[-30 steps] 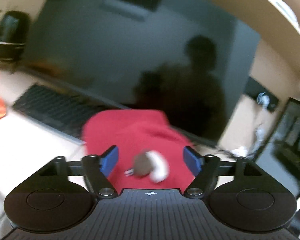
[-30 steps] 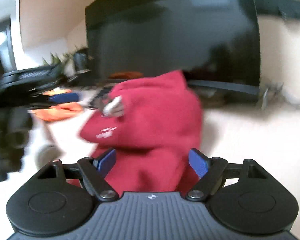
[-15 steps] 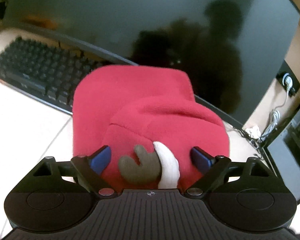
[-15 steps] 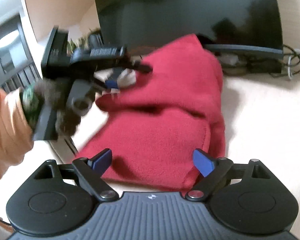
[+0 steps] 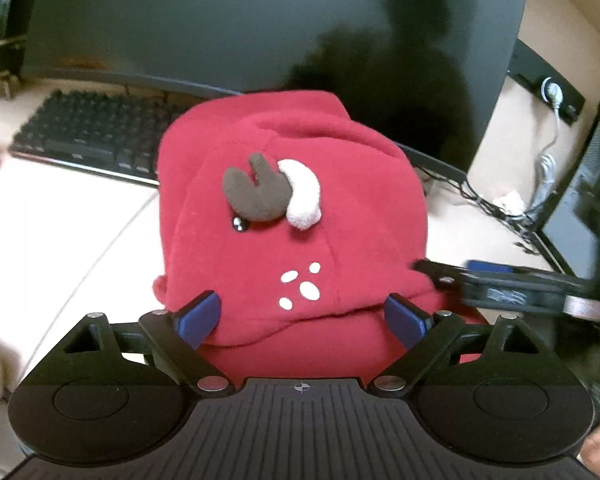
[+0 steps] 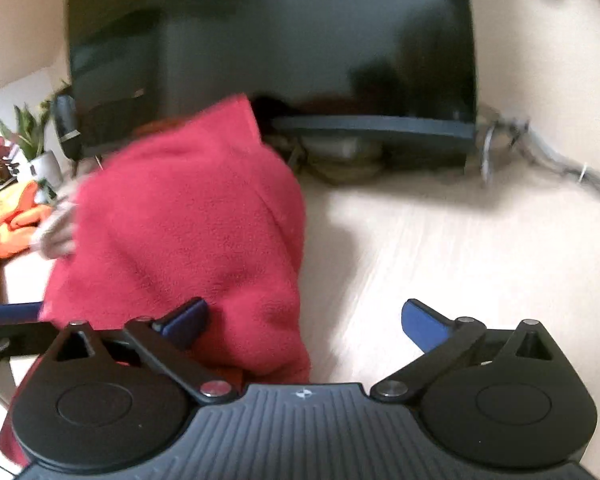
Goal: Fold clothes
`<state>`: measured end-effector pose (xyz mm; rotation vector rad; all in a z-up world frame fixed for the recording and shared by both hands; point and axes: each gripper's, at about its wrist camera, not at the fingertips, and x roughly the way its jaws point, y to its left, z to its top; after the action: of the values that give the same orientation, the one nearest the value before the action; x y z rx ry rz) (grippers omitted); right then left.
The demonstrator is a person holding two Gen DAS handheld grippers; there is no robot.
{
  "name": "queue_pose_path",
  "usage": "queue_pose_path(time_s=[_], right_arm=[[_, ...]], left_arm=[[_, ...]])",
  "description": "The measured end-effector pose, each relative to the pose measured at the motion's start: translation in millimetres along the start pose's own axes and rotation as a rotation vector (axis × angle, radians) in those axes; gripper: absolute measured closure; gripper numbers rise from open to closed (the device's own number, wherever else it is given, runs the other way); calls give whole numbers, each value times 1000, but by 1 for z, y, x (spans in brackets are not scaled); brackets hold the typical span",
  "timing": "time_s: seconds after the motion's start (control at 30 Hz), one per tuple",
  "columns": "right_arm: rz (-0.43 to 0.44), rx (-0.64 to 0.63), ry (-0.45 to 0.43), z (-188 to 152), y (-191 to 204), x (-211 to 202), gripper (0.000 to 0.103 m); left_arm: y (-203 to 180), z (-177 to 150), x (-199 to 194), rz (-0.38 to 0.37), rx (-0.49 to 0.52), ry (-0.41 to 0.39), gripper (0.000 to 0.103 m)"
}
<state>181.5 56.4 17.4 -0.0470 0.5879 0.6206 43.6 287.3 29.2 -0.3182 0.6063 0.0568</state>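
Observation:
A red fleece garment [image 5: 292,216] lies folded in a bundle on the light desk, with a brown antler and white ear patch [image 5: 272,192] and white dots on top. It also shows in the right wrist view [image 6: 188,232]. My left gripper [image 5: 302,318] is open, jaws wide over the bundle's near edge, holding nothing. My right gripper [image 6: 304,322] is open, its left finger [image 6: 184,322] over the bundle's near right corner, its right finger over bare desk. The right gripper also appears at the right in the left wrist view [image 5: 500,284].
A large dark monitor [image 5: 260,20] stands just behind the garment, with a black keyboard [image 5: 88,136] to the left. Cables [image 5: 540,184] and a second screen [image 5: 580,208] lie at the right. Orange cloth [image 6: 16,220] and plants [image 6: 28,136] sit far left.
The left gripper has pulled back, so more of the hood top with the white dots shows. The right gripper has moved in close to the bundle's right side.

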Motion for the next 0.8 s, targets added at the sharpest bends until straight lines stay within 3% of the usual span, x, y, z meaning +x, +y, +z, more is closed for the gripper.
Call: queue_pose_path(time_s=[0.1, 0.2, 0.3, 0.53, 0.6, 0.67, 0.8], right_arm=[[-53, -124, -62, -13, 8, -35, 0], [-91, -195, -69, -30, 8, -56, 0], [-114, -218, -46, -36, 12, -53, 0], [-168, -274, 8, -50, 21, -47, 0], [-159, -268, 13, -54, 20, -54, 0], [-134, -250, 11, -57, 16, -67, 0], [-85, -212, 8, -63, 7, -91, 0]], left_arm=[[-3, -5, -10, 17, -14, -12, 9], [-6, -10, -20, 35, -27, -24, 9], [-7, -17, -23, 43, -40, -17, 9], [-19, -29, -38, -20, -23, -24, 9], [-20, -36, -28, -43, -17, 7, 9], [-19, -43, -11, -20, -14, 40, 9], [-20, -48, -7, 32, -2, -8, 7]])
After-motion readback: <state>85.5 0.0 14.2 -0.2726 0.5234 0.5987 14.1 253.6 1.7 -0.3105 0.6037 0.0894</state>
